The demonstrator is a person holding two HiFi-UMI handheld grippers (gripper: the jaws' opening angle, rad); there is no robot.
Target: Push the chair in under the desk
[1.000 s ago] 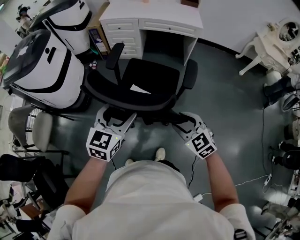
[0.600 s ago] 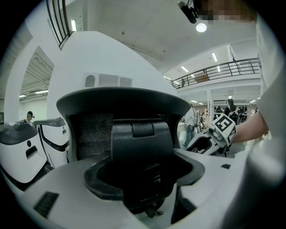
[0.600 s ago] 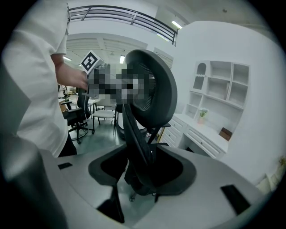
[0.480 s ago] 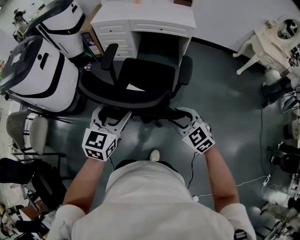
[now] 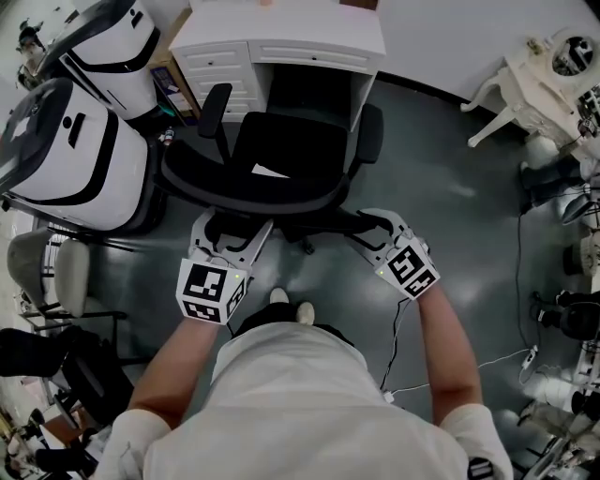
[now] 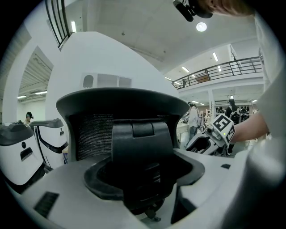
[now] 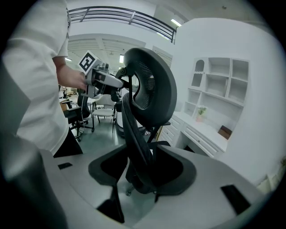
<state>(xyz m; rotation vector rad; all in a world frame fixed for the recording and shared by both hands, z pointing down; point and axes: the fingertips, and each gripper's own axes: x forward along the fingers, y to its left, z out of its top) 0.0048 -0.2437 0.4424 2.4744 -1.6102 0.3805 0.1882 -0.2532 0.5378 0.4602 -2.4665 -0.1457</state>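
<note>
Office chair (image 5: 286, 150) faces the white desk (image 5: 281, 28), seat front at the kneehole's mouth. Left gripper (image 5: 232, 234) and right gripper (image 5: 373, 228) both have jaws apart, straddling the backrest (image 5: 253, 194) from behind.

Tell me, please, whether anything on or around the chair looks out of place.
One thing: a small white scrap, perhaps paper, lies on the black seat of the chair. It would go under the desk with it. Nothing else stands out.

- Right tool (image 7: 142, 176): jaws apart, not pressing; side edge of the chair (image 7: 149, 85) back stands between them.
- Left tool (image 7: 114, 85) sits at the back's far edge.
- White counter (image 7: 201, 134) with drawers lies beyond, at right.
</note>
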